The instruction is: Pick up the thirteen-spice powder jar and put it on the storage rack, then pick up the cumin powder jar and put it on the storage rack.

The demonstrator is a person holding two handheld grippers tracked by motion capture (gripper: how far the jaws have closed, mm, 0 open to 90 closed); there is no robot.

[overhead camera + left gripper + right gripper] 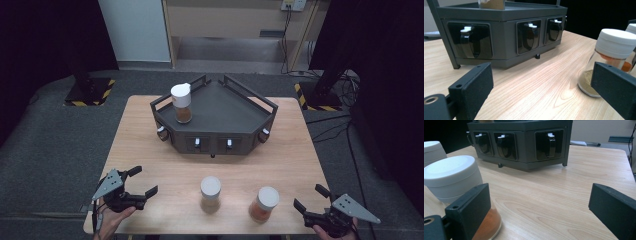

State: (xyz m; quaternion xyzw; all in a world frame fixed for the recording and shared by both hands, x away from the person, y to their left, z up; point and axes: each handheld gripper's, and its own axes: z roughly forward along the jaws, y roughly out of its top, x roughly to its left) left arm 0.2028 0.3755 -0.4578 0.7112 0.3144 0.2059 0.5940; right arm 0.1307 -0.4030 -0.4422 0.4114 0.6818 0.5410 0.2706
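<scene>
A white-lidded jar of brown powder (181,102) stands on the left of a dark grey corner rack (235,112) at the table's far middle. Two more white-lidded jars stand near the front edge, one with tan powder (210,194) and one with orange powder (264,204). My left gripper (143,181) is open at the front left, apart from the tan jar. The left gripper view has the tan jar (610,50) just beyond the right jaw of the left gripper (541,75). My right gripper (309,197) is open right of the orange jar (451,177), nothing in the right gripper (539,195).
The rack's front (499,32) carries several black hooks with white tips (467,29) and a small foot underneath. Bare wood table (150,145) lies between the rack and the jars. Dark carpet and black stands surround the table; a cable runs at the right.
</scene>
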